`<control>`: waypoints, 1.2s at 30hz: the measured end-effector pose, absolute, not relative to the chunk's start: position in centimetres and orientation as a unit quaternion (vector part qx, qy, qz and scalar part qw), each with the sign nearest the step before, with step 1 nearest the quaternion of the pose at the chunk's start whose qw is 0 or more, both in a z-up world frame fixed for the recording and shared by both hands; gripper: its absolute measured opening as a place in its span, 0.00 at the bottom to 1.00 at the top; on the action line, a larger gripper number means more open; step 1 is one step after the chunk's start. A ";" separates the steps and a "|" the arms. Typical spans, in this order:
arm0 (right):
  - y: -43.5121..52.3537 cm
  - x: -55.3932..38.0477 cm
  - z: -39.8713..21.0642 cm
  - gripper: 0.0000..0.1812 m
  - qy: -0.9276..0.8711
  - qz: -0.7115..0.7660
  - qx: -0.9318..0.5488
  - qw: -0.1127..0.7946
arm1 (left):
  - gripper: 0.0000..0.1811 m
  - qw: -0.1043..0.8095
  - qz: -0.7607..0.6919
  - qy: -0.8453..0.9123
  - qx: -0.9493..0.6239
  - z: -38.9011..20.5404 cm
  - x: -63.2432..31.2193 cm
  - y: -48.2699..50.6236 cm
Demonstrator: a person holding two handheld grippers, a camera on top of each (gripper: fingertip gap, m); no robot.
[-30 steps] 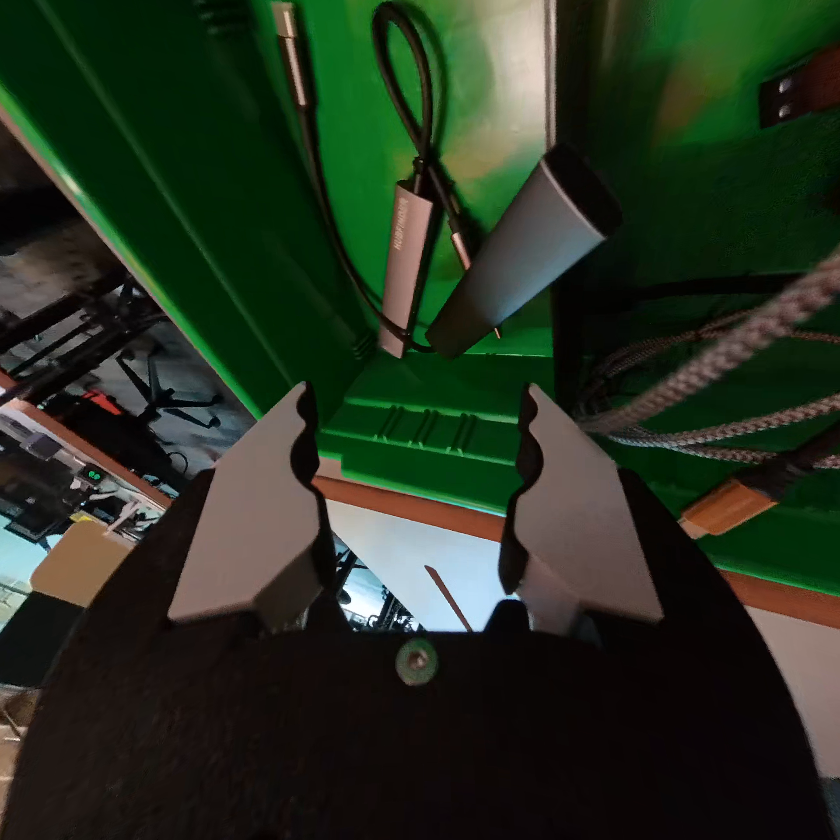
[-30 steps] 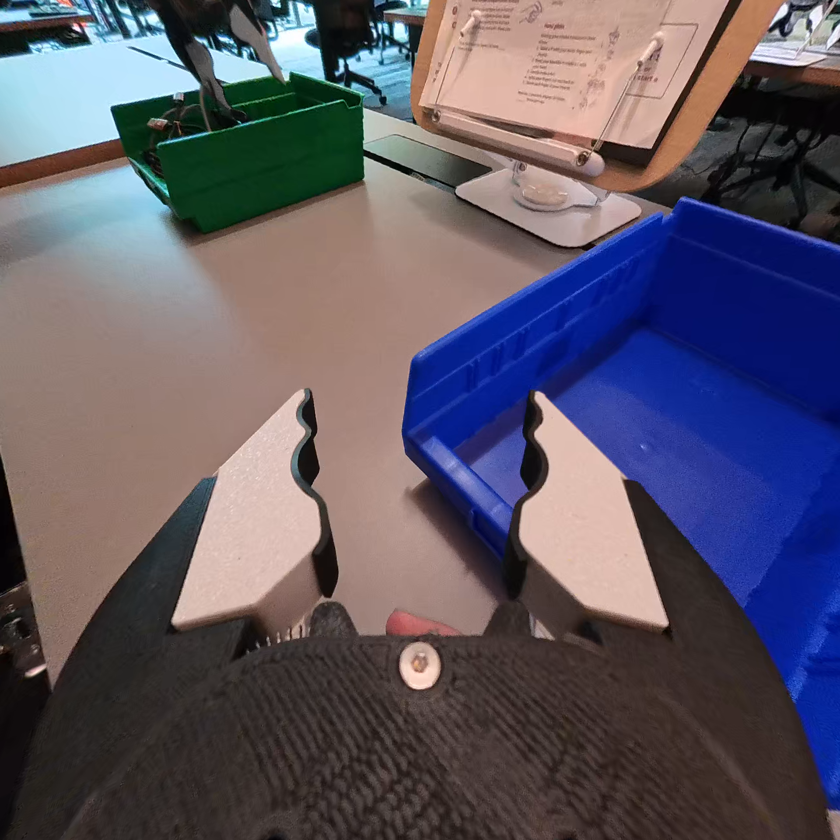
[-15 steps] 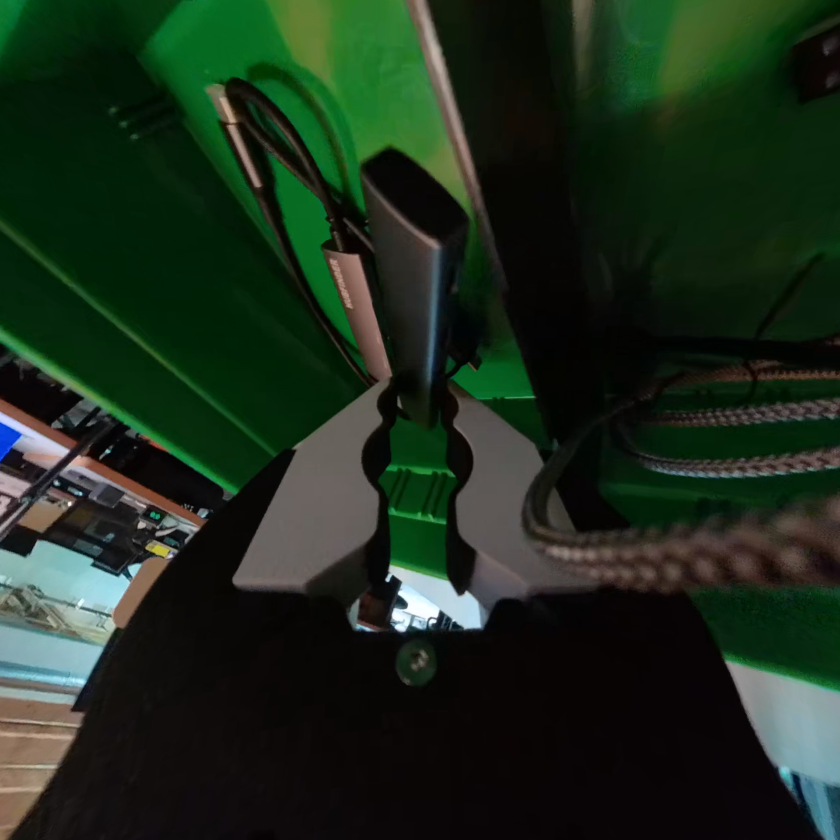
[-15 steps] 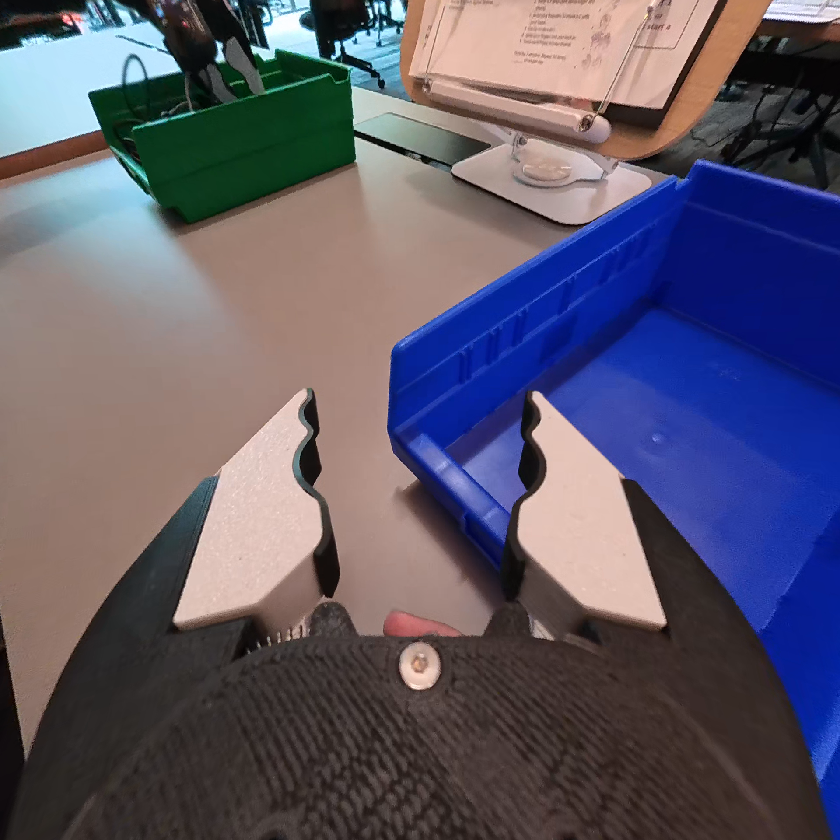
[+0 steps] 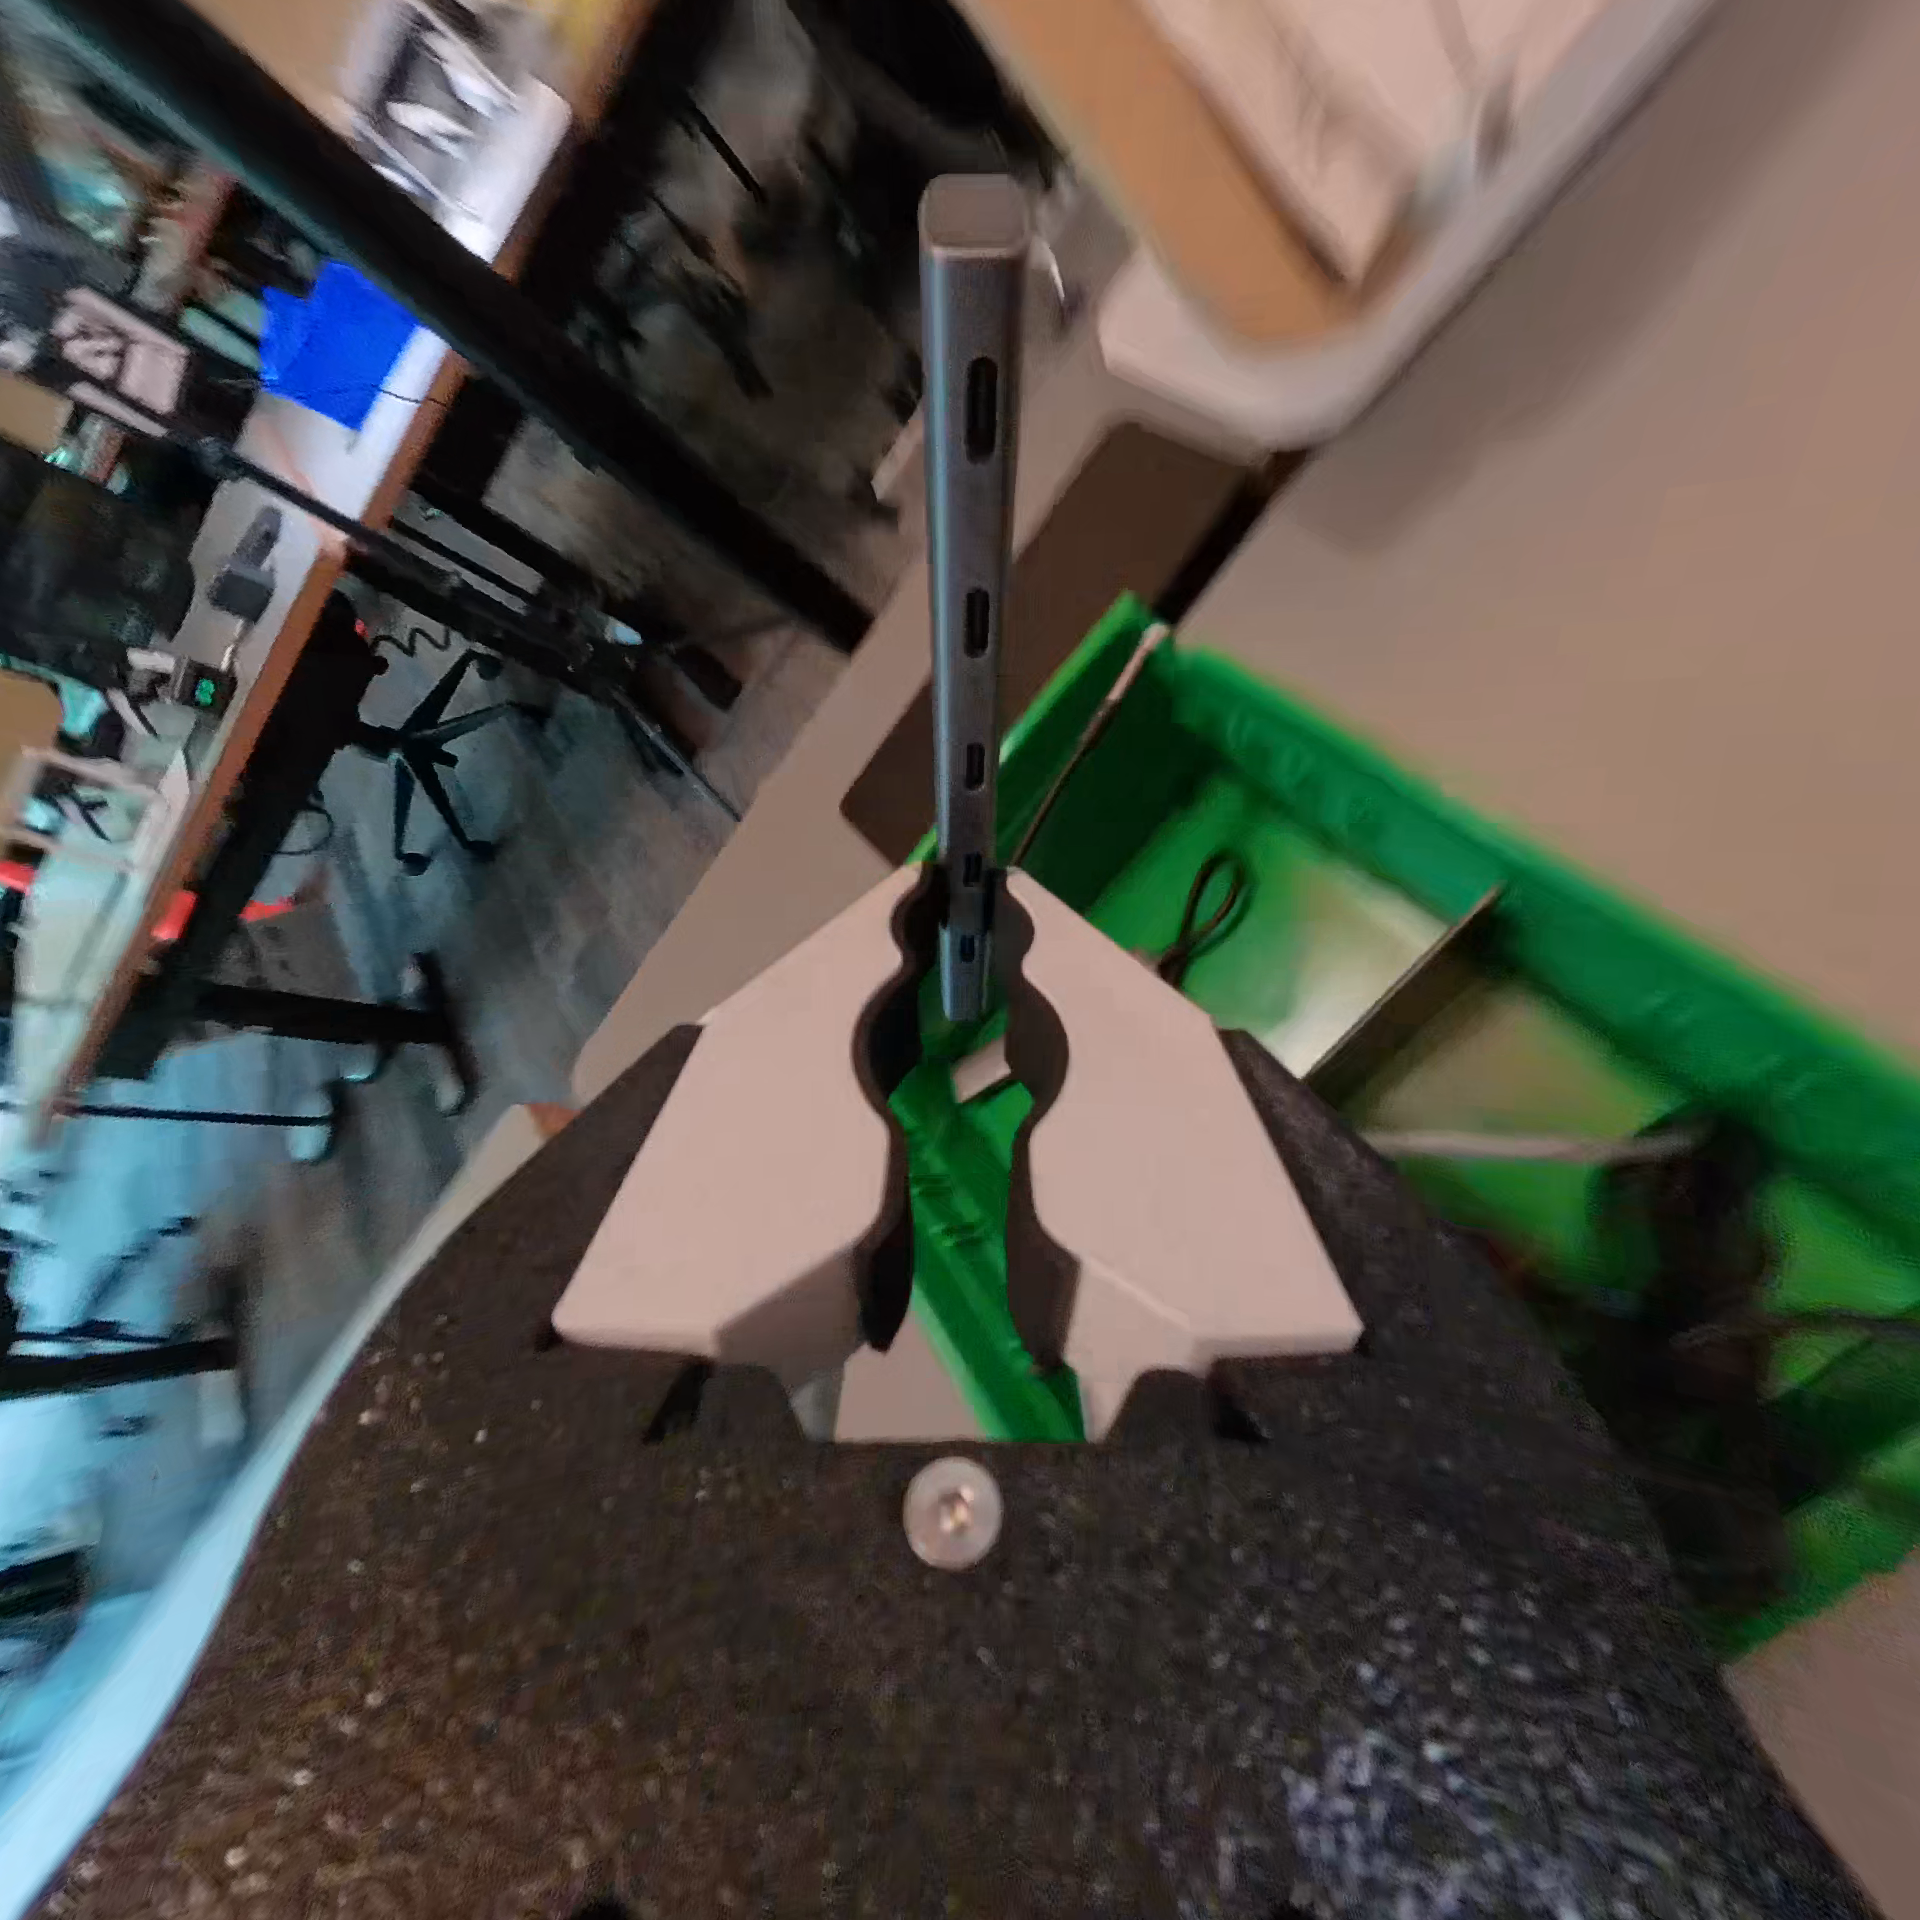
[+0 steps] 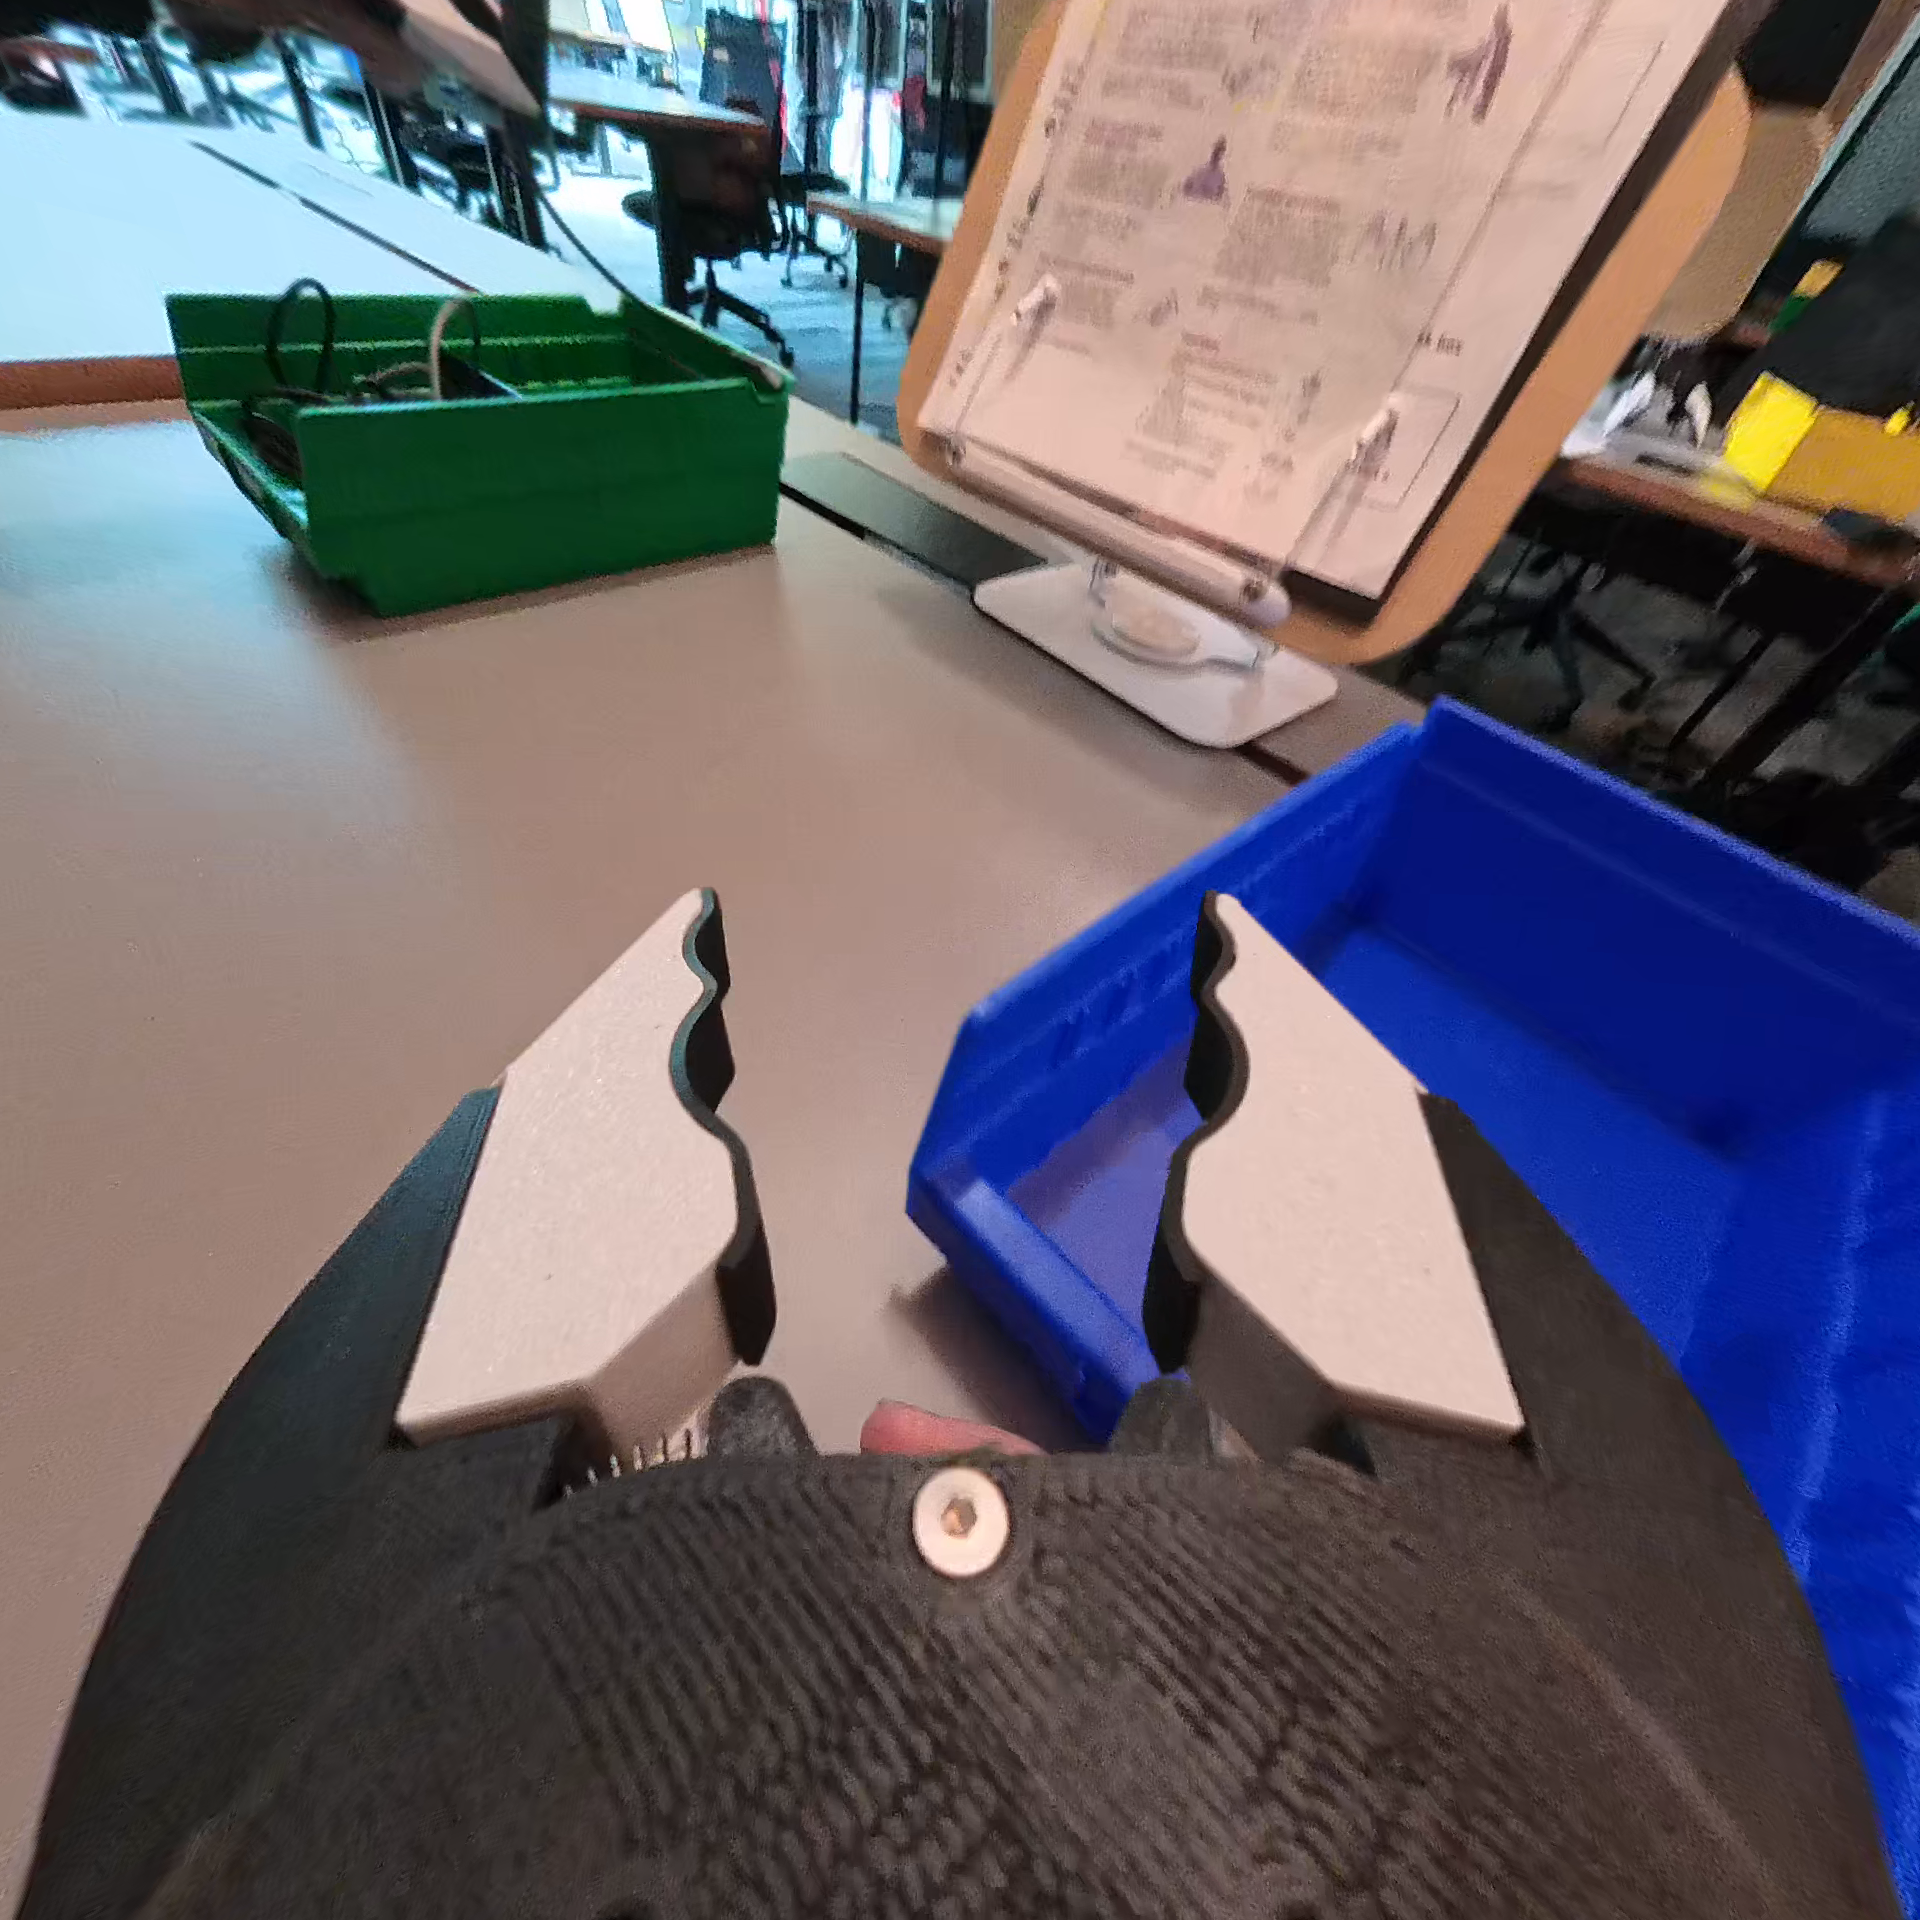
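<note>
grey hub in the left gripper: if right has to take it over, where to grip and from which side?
Probably the free far end of the grey hub. The left gripper pinches only its near end across the thin dimension, so most of the long slab sticks out clear. The open right gripper should come end-on and close on the two broad flat faces, not the narrow edge with the ports.

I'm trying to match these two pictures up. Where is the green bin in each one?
Left wrist view: the green bin lies lower right, seen from above, behind the left gripper, which is shut on a grey hub.
Right wrist view: the same bin stands upper left on the table, far from the open right gripper.
Shared landmark: the document stand, blurred in the left wrist view.
</note>
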State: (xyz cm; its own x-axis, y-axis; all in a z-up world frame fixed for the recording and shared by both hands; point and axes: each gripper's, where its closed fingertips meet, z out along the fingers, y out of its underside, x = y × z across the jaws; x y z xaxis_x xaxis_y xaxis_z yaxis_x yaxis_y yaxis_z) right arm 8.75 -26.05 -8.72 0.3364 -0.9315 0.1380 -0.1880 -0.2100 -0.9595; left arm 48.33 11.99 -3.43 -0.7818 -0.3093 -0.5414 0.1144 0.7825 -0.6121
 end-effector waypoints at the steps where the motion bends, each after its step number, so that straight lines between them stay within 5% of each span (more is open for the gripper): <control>1: -25.4 9.0 -8.2 0.49 0.408 -0.409 -0.668 0.469 | 0.04 0.318 -0.370 0.869 -0.088 -1.8 47.0 11.6; 5: -22.0 9.6 -6.8 0.47 0.351 -0.449 -0.676 0.468 | 0.04 0.314 -0.507 0.781 -0.185 4.2 41.8 11.3; 10: -15.4 10.2 -3.6 0.40 0.286 -0.485 -0.634 0.530 | 0.04 0.094 -0.680 0.679 -0.262 6.4 32.4 7.3; 13: -9.2 9.2 -2.2 0.33 0.188 -0.510 -0.630 0.554 | 0.04 -0.060 -0.728 0.621 -0.283 3.8 27.1 3.8; 16: -6.5 9.7 -2.8 0.41 0.165 -0.550 -0.628 0.526 | 0.04 -0.202 -0.736 0.567 -0.309 -0.5 22.1 -0.1; 22: -6.1 11.2 -6.0 0.34 0.169 -0.567 -0.629 0.504 | 0.04 -0.375 -0.703 0.502 -0.337 -6.8 15.2 -5.4; 29: -5.7 12.6 -9.8 0.19 0.160 -0.506 -0.660 0.532 | 0.04 -0.454 -0.665 0.475 -0.355 -9.1 12.8 -7.0; 36: -6.4 13.1 -10.5 0.13 0.192 -0.507 -0.641 0.543 | 0.04 -0.475 -0.656 0.476 -0.342 -9.1 12.2 -8.1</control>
State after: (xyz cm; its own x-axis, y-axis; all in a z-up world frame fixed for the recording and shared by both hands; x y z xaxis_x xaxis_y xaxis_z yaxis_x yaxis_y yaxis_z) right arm 13.14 -6.40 -10.46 0.4129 -0.7969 0.4410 0.3043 -0.3357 -0.8915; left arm 12.21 -8.06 -9.13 -0.3143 0.2970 0.9017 -0.9493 -0.0946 -0.2998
